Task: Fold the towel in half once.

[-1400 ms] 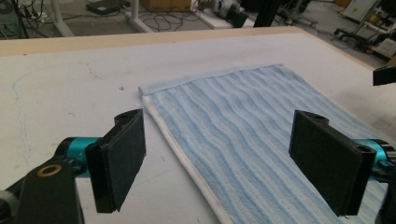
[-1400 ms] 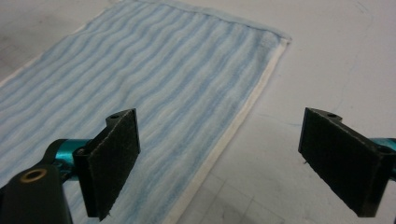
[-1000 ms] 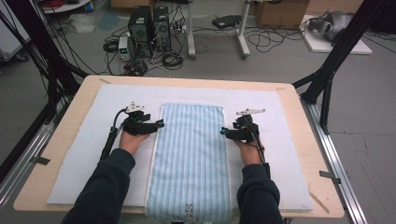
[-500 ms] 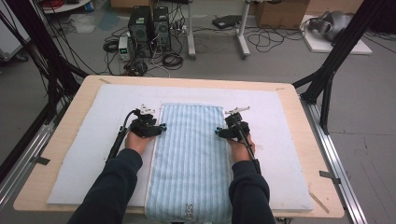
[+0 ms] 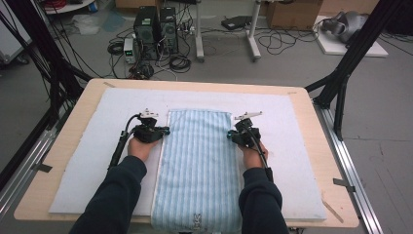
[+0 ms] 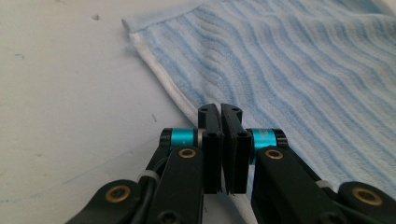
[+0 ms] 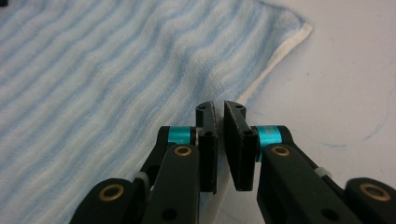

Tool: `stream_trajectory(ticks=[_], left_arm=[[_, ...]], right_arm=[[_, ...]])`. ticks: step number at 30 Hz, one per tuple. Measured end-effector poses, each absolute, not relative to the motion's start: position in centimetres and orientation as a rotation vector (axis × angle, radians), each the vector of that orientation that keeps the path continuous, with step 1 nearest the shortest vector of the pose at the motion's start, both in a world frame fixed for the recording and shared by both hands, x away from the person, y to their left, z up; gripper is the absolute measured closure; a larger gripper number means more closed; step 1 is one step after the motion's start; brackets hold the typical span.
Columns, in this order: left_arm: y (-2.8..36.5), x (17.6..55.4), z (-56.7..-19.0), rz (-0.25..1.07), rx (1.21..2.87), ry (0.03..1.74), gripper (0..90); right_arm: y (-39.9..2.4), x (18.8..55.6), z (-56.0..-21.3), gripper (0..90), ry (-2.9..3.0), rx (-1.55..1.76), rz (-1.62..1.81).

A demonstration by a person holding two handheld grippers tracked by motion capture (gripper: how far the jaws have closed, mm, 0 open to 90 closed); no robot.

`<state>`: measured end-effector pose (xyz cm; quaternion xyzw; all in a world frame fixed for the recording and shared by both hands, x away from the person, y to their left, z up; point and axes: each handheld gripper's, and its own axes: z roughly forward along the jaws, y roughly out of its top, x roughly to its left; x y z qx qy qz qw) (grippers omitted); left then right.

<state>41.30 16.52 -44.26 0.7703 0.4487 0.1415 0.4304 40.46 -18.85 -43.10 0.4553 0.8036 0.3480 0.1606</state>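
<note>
A light blue striped towel [image 5: 197, 165] lies flat down the middle of a white mat [image 5: 92, 165], its near end hanging over the table's front edge. My left gripper [image 5: 165, 130] sits low at the towel's left edge. In the left gripper view its jaws [image 6: 220, 109] have just been closing and meet on the white hem of the towel [image 6: 303, 70]. My right gripper [image 5: 229, 135] mirrors it at the right edge. Its jaws [image 7: 218, 107] have also just been closing, and their tips pinch the hem of the towel [image 7: 93, 84].
The mat covers most of a wooden table [image 5: 311, 112]. Bare mat stretches out to both sides of the towel. Behind the table, computer towers [image 5: 156, 24] and cables lie on the floor, and black frame legs [image 5: 346, 63] stand at the right.
Both hands have slid inward to the towel's side edges, and both pairs of jaws have closed there. The towel lies as before.
</note>
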Motion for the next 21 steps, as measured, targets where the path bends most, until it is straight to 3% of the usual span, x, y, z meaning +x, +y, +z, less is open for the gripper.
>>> stream_trajectory(ticks=[21], left_arm=[[18.4,35.8,-42.0,0.209,1.833,0.979,86.6]], right_arm=[[-20.0,34.3,-40.9,83.8,2.259,1.184,1.194]])
